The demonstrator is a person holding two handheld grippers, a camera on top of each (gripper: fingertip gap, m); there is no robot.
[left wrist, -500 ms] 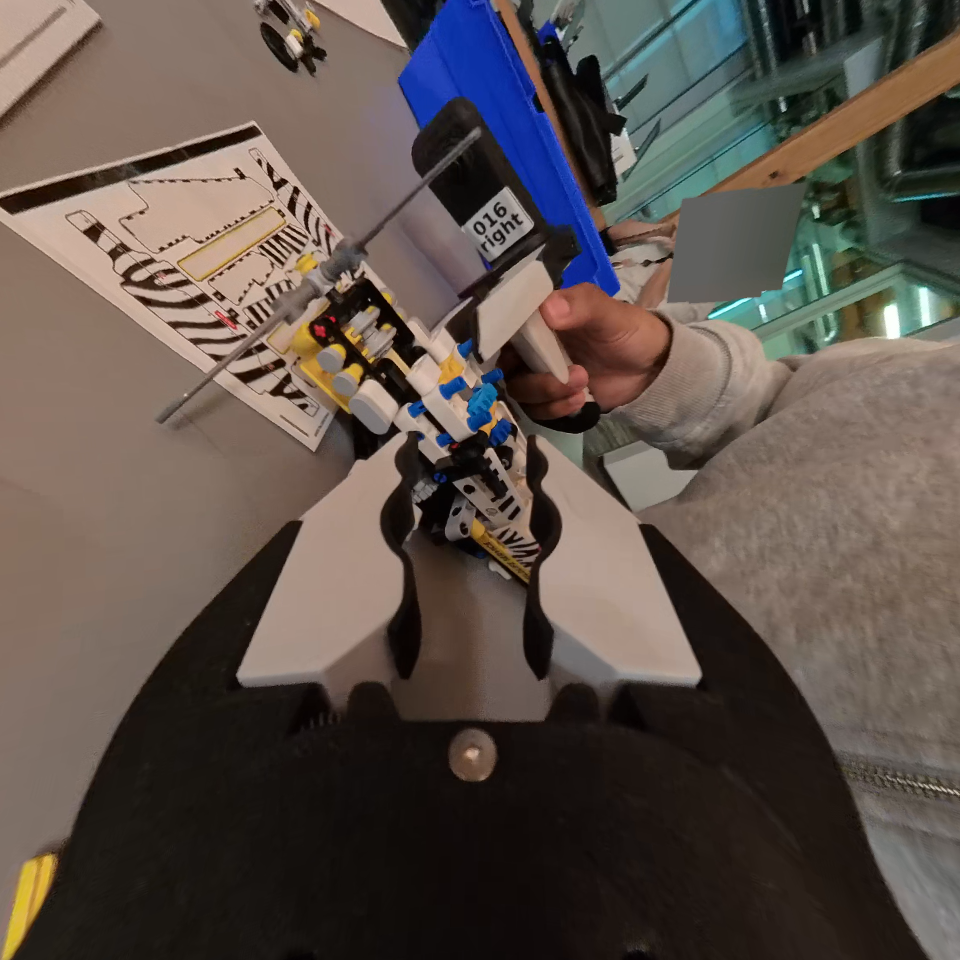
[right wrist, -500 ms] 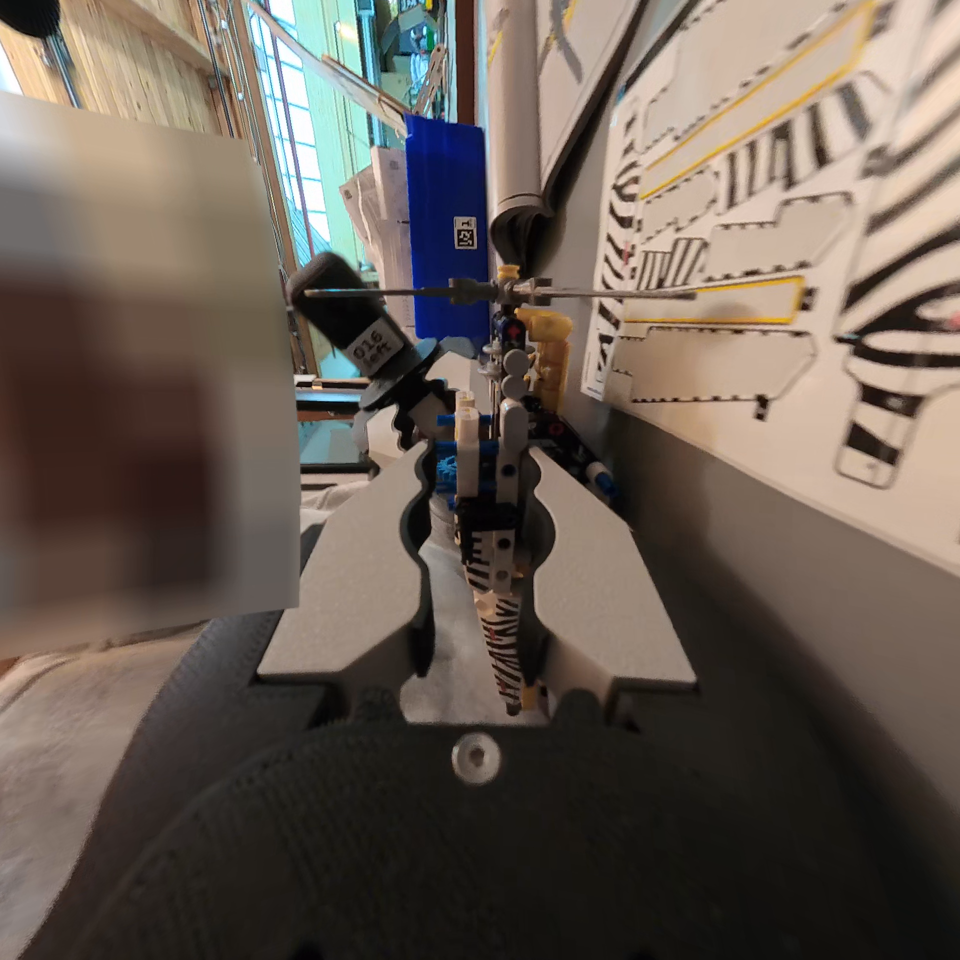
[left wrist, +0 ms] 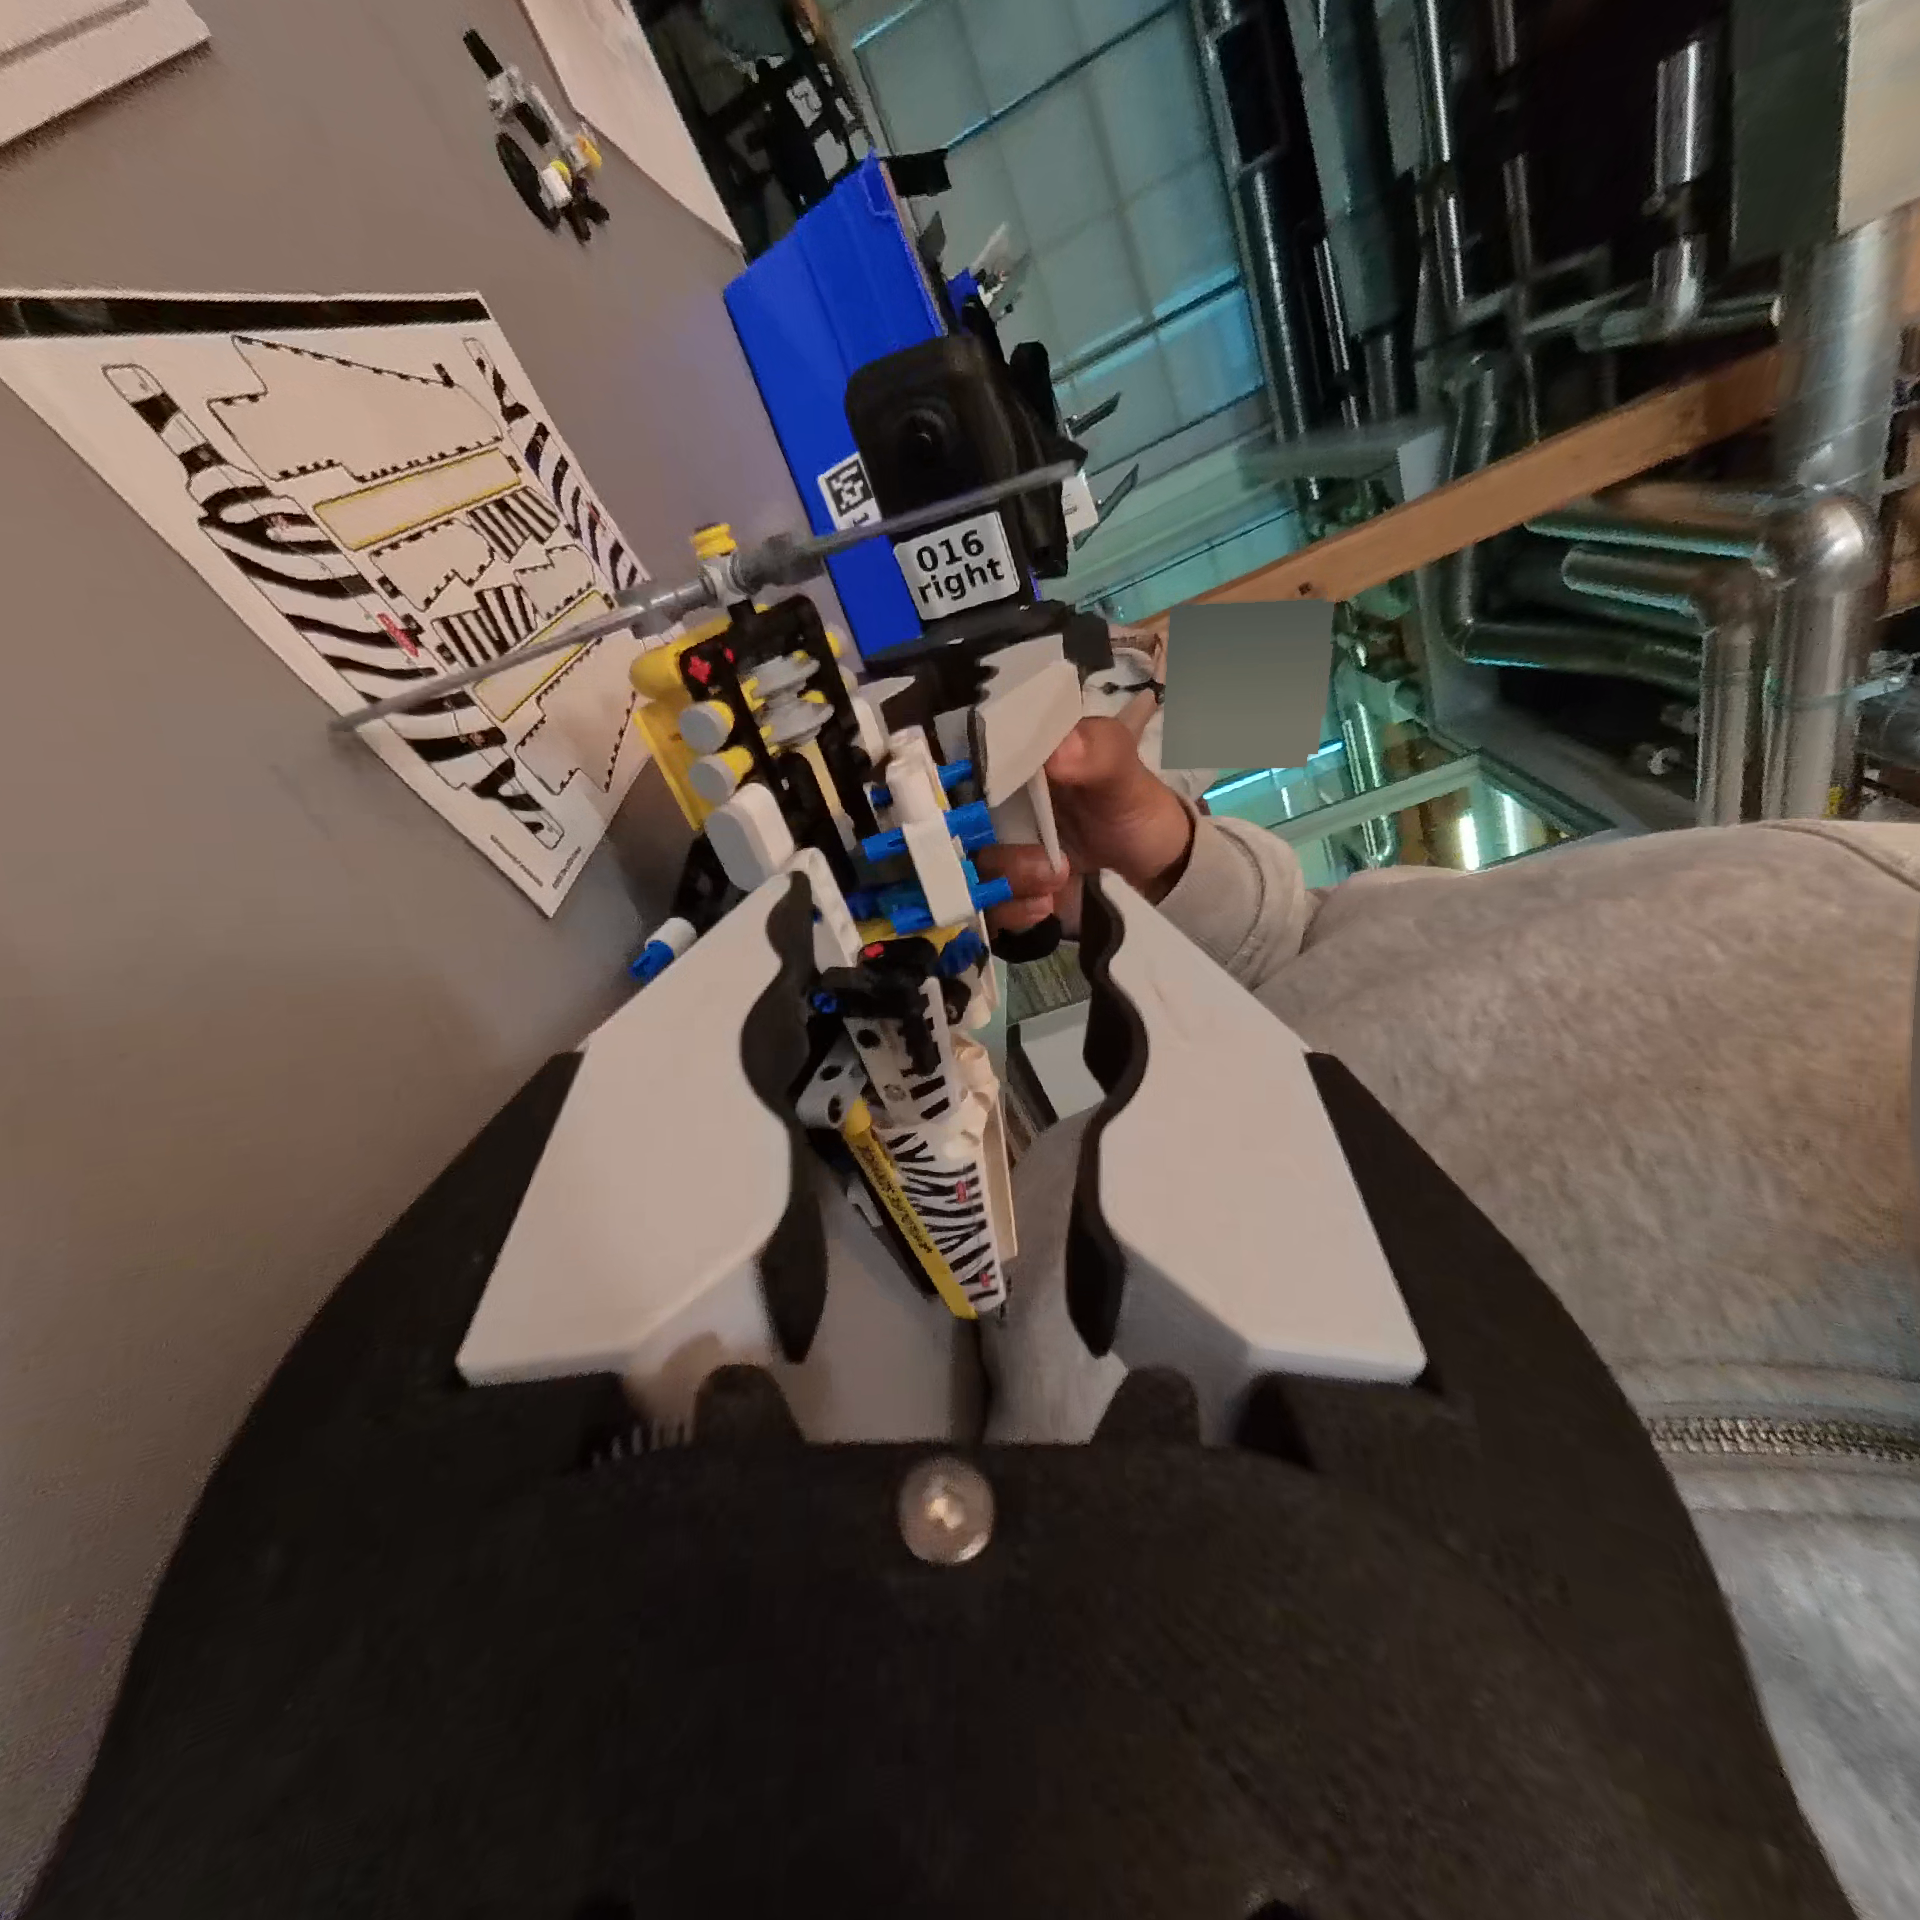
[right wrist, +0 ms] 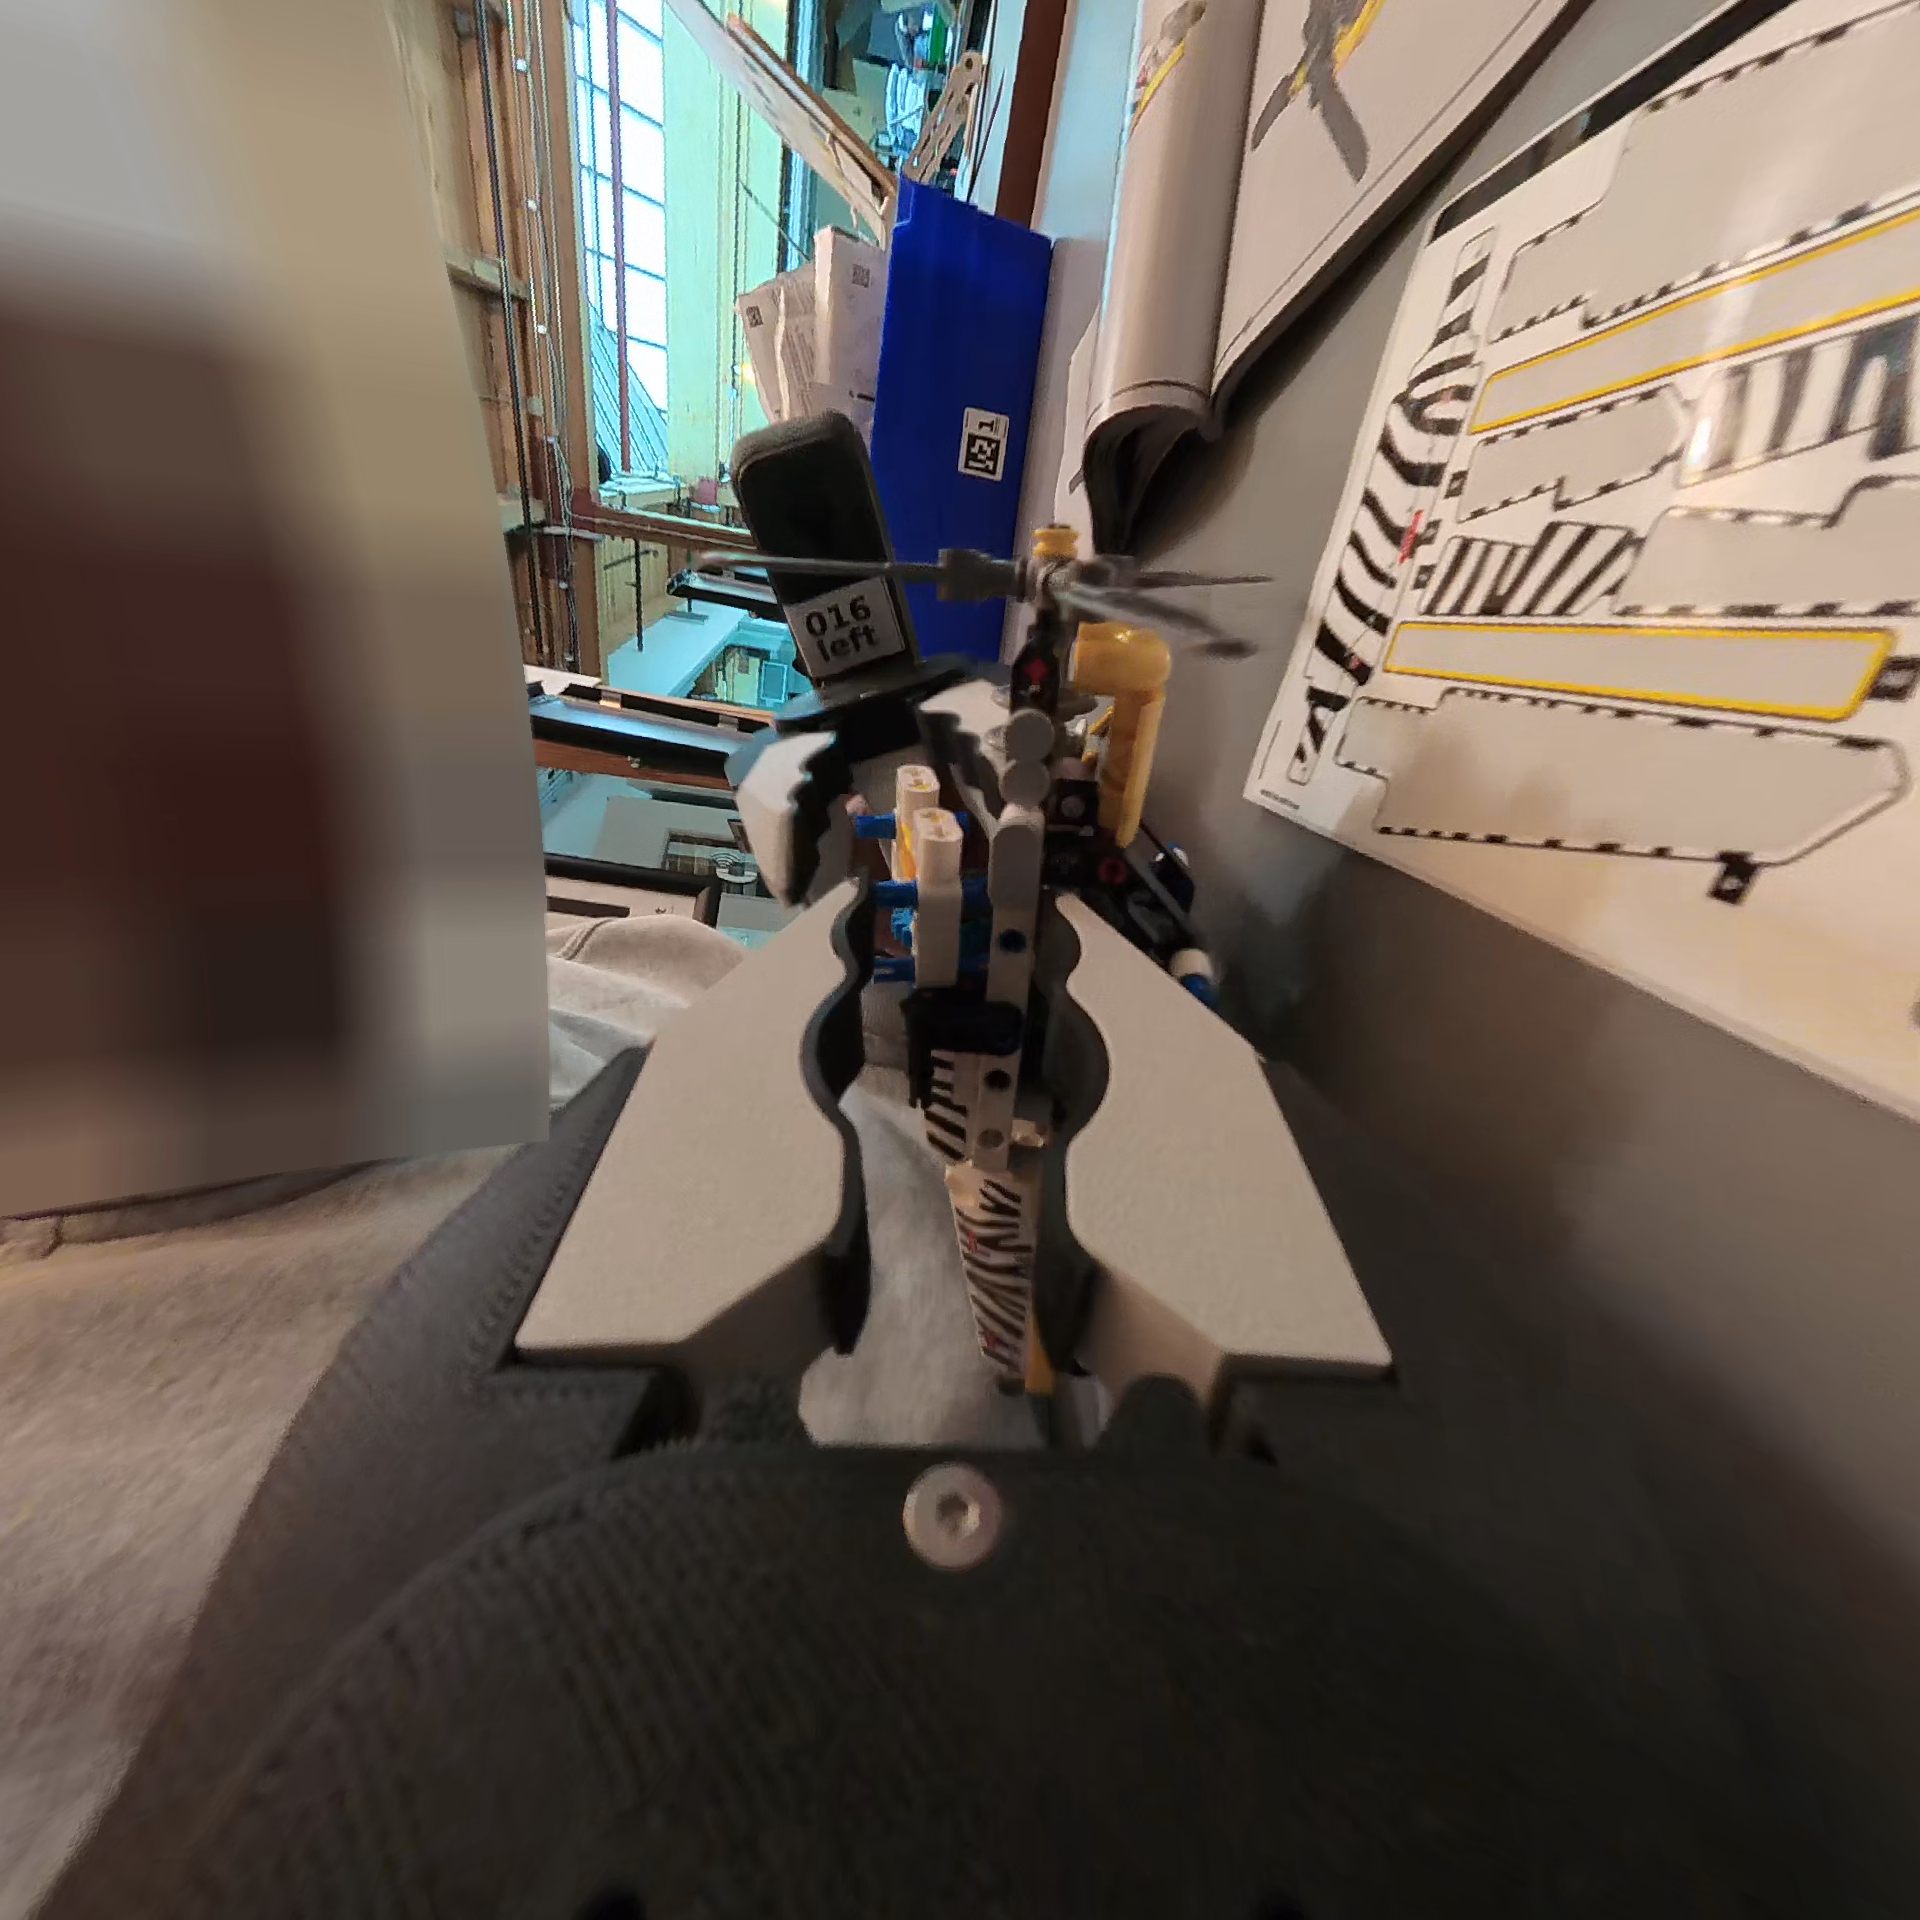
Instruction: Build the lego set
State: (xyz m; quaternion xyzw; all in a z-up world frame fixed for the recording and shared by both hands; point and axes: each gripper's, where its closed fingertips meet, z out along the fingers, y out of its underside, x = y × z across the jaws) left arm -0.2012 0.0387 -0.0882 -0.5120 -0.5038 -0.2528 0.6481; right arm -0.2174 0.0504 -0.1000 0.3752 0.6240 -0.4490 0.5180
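A lego helicopter [left wrist: 821, 748] with a yellow cabin, blue pins, grey rotor and zebra-striped tail is held up beside the grey table [left wrist: 208, 1039]. My left gripper [left wrist: 945, 899] is open around the tail: the tail rests against the left pad, with a clear gap to the right pad. My right gripper [right wrist: 961, 909] is shut on the helicopter [right wrist: 1018, 862] at the white beam and blue pins. It shows in the left wrist view [left wrist: 987, 727] beyond the model. The left gripper shows in the right wrist view [right wrist: 831, 769].
A zebra sticker sheet [left wrist: 343, 540] lies on the table and also shows in the right wrist view [right wrist: 1610, 582]. A blue box [left wrist: 821, 343] stands behind. A small wheeled lego assembly [left wrist: 540, 145], an open booklet [right wrist: 1247, 208] and a loose blue-white pin [left wrist: 660, 945] are nearby. A grey sleeve [left wrist: 1558, 987] fills the right. Only a small space, under 4 cm, lies between the two pairs of fingers.
My left jaws have spread a little and come off the tail on the right side. The model has swung more upright and its rotor has turned. The right gripper's hold is unchanged.
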